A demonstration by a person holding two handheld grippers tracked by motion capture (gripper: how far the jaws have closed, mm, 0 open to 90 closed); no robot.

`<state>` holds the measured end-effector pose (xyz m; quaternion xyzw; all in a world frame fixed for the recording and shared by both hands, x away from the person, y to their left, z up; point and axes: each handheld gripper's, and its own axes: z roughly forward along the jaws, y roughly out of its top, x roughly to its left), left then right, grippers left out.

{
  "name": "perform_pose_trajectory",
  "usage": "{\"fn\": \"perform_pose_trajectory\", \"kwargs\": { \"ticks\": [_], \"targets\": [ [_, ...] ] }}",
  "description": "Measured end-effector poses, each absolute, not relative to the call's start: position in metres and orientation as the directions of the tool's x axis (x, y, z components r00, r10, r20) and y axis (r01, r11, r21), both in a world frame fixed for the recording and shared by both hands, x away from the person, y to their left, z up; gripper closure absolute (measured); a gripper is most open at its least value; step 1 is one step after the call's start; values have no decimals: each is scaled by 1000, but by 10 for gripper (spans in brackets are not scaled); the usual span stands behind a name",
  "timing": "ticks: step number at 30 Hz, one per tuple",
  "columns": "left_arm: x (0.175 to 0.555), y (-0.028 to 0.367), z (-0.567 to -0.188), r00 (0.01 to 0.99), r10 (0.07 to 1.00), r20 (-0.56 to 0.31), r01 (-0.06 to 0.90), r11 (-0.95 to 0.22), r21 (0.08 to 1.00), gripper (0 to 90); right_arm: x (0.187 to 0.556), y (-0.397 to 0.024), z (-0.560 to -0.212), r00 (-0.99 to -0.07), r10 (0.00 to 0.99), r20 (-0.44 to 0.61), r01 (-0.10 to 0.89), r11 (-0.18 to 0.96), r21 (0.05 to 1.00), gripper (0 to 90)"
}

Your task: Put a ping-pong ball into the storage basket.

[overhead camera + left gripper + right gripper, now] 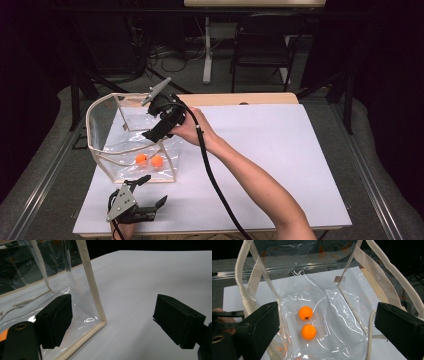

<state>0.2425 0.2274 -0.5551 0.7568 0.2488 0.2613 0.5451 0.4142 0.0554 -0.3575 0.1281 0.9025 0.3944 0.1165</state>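
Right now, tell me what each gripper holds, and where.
Nothing. The right gripper hangs open over the clear bag; the left gripper stands open beside it.

— What is sitting where on the table?
— A bag is standing at the table's left side, with two balls lying inside on its floor, side by side.
— And the grippers?
— The right gripper is hovering over the bag's open top; the left gripper is resting near the table's near edge, just before the bag.
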Motion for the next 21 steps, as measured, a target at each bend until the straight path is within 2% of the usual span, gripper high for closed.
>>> {"fn": "perform_pose_trajectory", "kwargs": {
  "ticks": [12, 21],
  "targets": [
    [241, 227, -555, 737, 664, 124, 95, -283, 954, 157, 409, 32, -358, -944, 319, -88, 143, 632, 761, 4],
    [241, 227, -555, 737, 664, 126, 93, -284, 954, 156, 402, 14, -357, -941, 324, -92, 138, 618, 774, 0]
  ]
}}
